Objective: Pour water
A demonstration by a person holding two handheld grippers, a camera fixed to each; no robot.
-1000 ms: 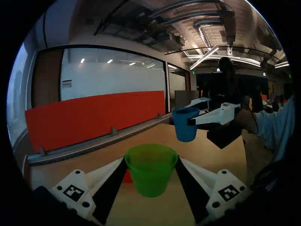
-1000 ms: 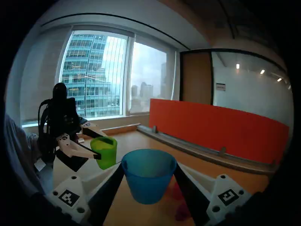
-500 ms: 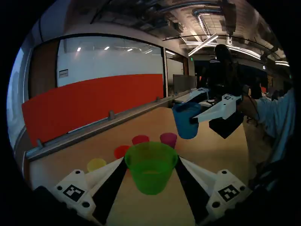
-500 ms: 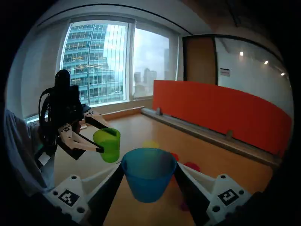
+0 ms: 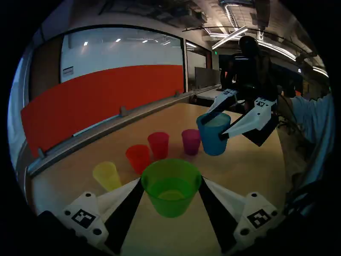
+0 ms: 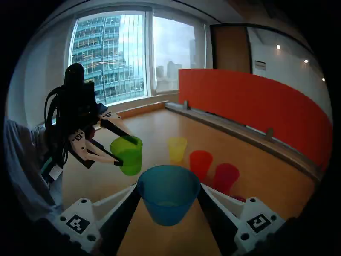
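Landmark: the row of small cups on the table (image 5: 238, 170), namely a yellow cup (image 5: 106, 175), a red cup (image 5: 138, 158), a crimson cup (image 5: 158, 144) and a magenta cup (image 5: 191, 141).
Left gripper (image 5: 170, 181): the jaws are closed around a green cup (image 5: 170, 202), one finger against each side. The cup is upright and held off the table on the person's side of the row.
Right gripper (image 6: 168, 187): the jaws clasp a blue cup (image 6: 168, 207) in the same way. In the left gripper view it hangs close beside the magenta end of the row, about upright.
Water: a pale patch lies low in the green cup, and the blue cup's inside looks light. I cannot tell how full either cup is.
Step in hand: probably bringing the two held cups together near the row, with no pour begun, since both rims look level. The pictures do not show which cup is to receive.
Doing it well: hold the receiving cup level and steady. Bring the pouring cup's lip above and just inside the other rim before tipping. Tip slowly by rolling the wrist so the stream falls in the middle.
Grip: thin tapered plastic can slide down between the fingers, so do not loosen either hold during the tilt.
Risk: the blue cup is so near the magenta cup that a sideways swing could knock the row. Pour on the person's side of the row.
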